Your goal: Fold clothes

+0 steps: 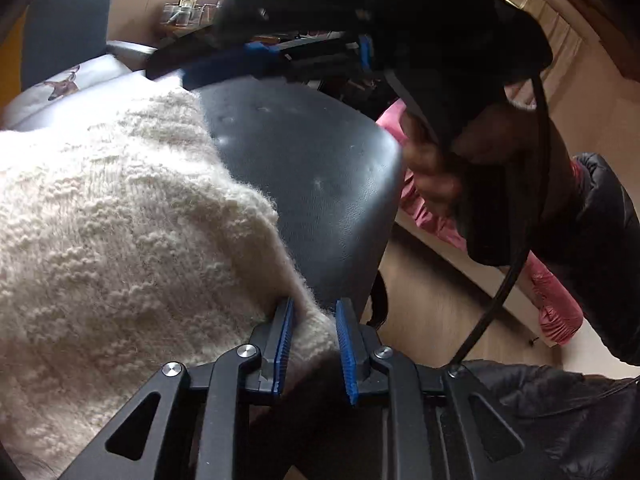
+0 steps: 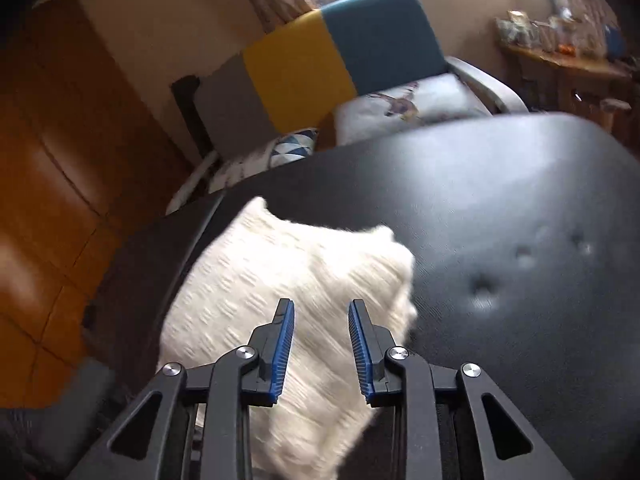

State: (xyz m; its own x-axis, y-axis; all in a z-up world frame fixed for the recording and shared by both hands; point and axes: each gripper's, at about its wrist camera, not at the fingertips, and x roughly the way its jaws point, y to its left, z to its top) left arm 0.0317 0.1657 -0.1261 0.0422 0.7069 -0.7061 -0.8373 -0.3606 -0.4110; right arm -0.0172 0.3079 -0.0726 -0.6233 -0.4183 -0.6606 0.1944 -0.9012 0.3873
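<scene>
Cream chunky-knit sweater [image 1: 120, 220] lies on the black padded leather surface [image 1: 312, 168], bunched toward its 9 o'clock side, not yet a neat fold. My left gripper [image 1: 314, 340] jaws pinch its hem corner. My right gripper [image 2: 322, 344] hangs over the knit, jaws spread, gripping nothing. I'd judge the fold mid-way, most squaring-up left.

A black padded surface [image 2: 500, 200] carries a cream knit sweater [image 2: 288, 280].

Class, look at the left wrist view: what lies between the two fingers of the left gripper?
A corner of the cream knitted sweater lies inside the left gripper, over the black padded surface. The left wrist view shows it.
</scene>
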